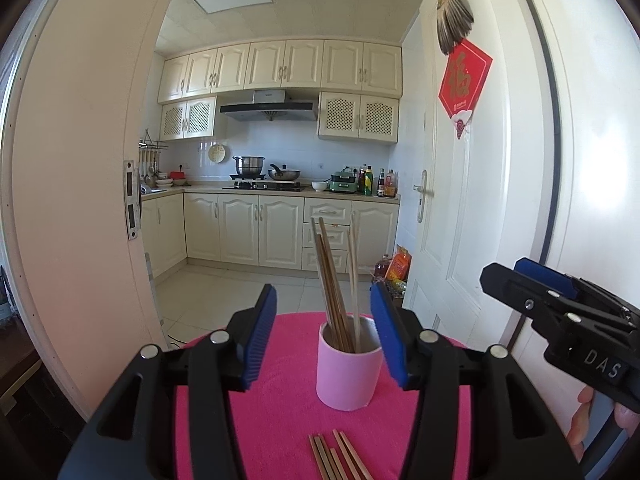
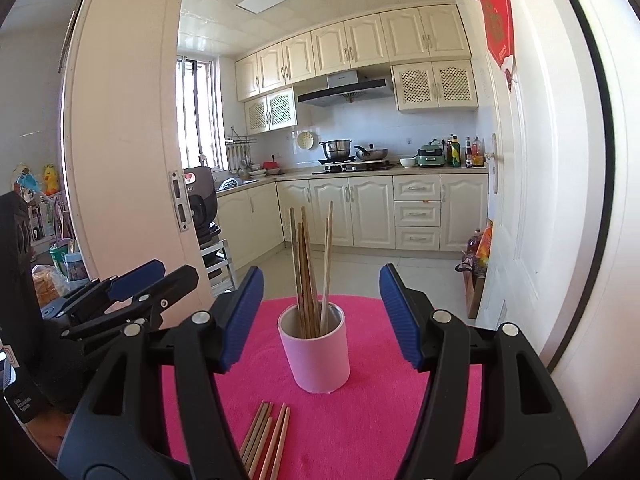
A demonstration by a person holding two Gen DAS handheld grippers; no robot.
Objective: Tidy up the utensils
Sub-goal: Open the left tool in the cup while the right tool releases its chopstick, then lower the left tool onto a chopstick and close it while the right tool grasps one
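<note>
- in the left wrist view we see our left gripper (image 1: 323, 332) low in the frame, its blue pads spread apart with nothing pressed between them.
- a pink cup (image 1: 349, 364) stands upright at the centre of that frame on a bright pink cloth (image 1: 280, 408), seen between the two pads; the right pad overlaps the cup's edge in the picture, and we cannot tell whether they touch.
- several wooden chopsticks (image 1: 334, 280) stand in the cup, leaning a little toward the upper left, with a paler pair upright beside them.
- more loose chopsticks (image 1: 336, 456) lie flat on the cloth at the bottom centre, apart from the cup.
- our right gripper (image 1: 516, 276) enters from the right edge of that frame, held by a hand (image 1: 588, 420) at the lower right.
- in the right wrist view the right gripper stands wide open and empty, framing the same cup at the centre.
- no earlier picture is given, so we say only that its pads are apart.
- the kitchen cabinets (image 1: 280, 68) fill the upper centre, behind an open door (image 1: 448, 200) on the right.
</note>
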